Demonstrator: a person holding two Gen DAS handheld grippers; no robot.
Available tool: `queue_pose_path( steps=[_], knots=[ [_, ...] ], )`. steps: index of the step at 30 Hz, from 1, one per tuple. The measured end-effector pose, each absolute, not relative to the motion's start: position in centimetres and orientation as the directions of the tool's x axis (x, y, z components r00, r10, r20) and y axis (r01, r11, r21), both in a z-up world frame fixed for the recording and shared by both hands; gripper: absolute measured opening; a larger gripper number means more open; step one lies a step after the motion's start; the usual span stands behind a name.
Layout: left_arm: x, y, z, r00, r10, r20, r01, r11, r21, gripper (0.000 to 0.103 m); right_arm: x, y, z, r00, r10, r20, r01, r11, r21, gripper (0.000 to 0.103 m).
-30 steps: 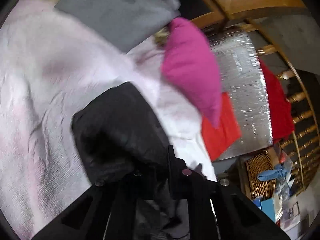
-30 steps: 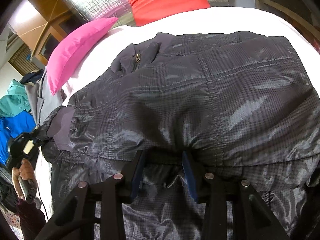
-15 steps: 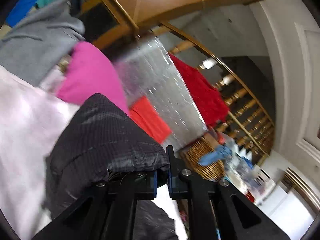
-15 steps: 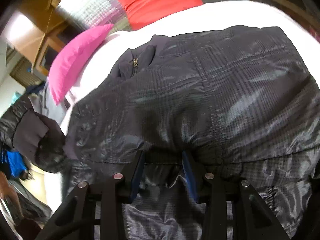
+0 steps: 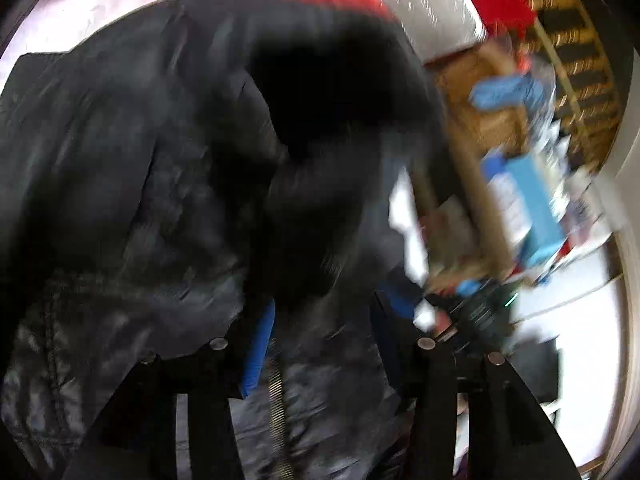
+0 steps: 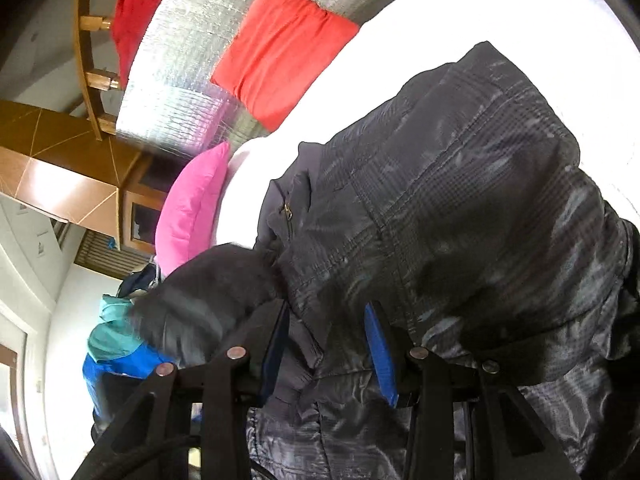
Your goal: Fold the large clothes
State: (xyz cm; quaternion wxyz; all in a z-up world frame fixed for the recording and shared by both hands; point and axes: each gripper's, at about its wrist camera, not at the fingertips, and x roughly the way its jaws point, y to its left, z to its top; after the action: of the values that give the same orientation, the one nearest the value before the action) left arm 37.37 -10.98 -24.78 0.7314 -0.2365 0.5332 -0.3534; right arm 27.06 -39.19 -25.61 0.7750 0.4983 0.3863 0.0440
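The left gripper [image 5: 320, 344], jaws opening, hung over the sleeve [image 5: 320, 92] folded across the dark jacket [image 6: 460, 208] on the bed [image 6: 500, 12]. The right gripper [image 6: 328, 344], jaws opening slightly, straddled bunched hem fabric directly ahead.

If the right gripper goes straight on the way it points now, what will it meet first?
Most likely the dark jacket. Its fabric already bunches between the right gripper's opening jaws and fills the view ahead; the white bed lies beyond.
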Motion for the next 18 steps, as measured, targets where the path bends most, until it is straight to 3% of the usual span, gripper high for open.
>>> queue_pose_path(
  steps=[2,5,7,9,14,18],
  knots=[
    [36.0,-10.9,-24.2,0.148,-0.755,-0.638,0.345,0.645,-0.682,0.05,27.5,-39.2,-25.7,0.682,0.477,-0.555,0.317,0.491,0.812,0.055],
    [34.2,-9.2,-22.1,0.132,-0.792,-0.595,0.45,0.583,-0.676,0.05,27.6,-38.9,-25.8,0.679,0.504,-0.534,0.291,0.483,0.826,0.056],
    [33.3,-6.9,-20.0,0.23,-0.79,-0.569,0.504,0.597,-0.624,0.052,27.8,-38.0,-25.4,0.68,0.517,-0.52,0.258,0.496,0.829,0.056],
    [33.0,-3.9,-18.2,0.351,-0.771,-0.531,0.521,0.632,-0.573,0.057,27.9,-36.6,-24.6,0.679,0.528,-0.51,0.209,0.527,0.824,0.067],
    [34.5,1.2,-17.6,0.601,-0.612,-0.514,0.381,0.785,-0.489,0.066,27.9,-31.8,-21.3,0.687,0.453,-0.568,0.074,0.734,0.675,0.081],
    [37.3,3.0,-20.5,0.63,-0.479,-0.611,0.223,0.866,-0.448,0.066,28.5,-28.1,-20.2,0.687,0.397,-0.608,-0.003,0.839,0.544,0.086]
  ],
)
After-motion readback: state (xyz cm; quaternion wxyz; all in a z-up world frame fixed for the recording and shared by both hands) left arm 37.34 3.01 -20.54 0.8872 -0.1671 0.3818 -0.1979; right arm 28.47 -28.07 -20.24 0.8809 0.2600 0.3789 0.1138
